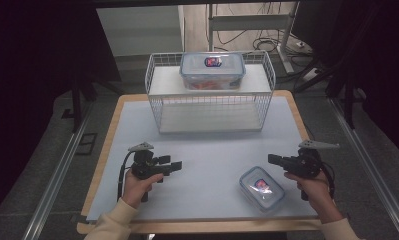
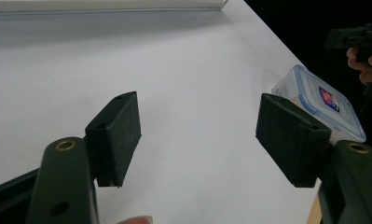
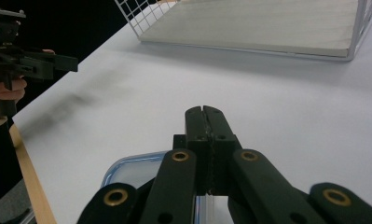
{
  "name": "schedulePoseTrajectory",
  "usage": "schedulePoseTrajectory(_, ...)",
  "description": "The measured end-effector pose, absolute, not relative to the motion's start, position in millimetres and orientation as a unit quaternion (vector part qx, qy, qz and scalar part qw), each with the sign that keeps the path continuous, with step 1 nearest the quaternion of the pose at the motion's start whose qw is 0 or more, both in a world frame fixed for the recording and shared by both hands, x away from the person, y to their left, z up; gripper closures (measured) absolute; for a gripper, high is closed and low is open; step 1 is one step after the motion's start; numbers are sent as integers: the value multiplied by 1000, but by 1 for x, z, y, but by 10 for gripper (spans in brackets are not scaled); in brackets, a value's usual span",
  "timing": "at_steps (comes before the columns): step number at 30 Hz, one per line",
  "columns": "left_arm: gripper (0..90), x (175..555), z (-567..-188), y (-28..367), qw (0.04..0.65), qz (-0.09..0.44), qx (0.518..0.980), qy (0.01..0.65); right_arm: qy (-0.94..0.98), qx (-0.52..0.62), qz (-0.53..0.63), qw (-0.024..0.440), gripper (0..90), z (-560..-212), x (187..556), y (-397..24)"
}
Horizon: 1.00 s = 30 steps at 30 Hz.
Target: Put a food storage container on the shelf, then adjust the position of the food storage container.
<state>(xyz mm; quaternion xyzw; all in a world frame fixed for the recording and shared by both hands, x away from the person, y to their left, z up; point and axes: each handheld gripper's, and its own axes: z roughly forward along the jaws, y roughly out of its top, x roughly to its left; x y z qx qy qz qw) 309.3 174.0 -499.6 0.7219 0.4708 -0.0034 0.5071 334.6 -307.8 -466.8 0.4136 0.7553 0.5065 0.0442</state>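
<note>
Judging by the layout, nothing is grasped yet: spread left gripper and pressed-together right gripper flank the clear blue-rimmed plastic container, lower right.

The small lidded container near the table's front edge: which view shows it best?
The high view: the small container lies whole, lid up, beside the right gripper. The left gripper view catches it at an angle past the open jaws. The right gripper view shows one corner beneath shut jaws.
</note>
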Motion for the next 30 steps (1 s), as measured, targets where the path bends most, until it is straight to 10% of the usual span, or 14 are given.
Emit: schedulePoseTrajectory(30, 304, 307, -512, 171, 489, -2, 735, 470, 752, 442, 484, 68, 891, -478, 281, -349)
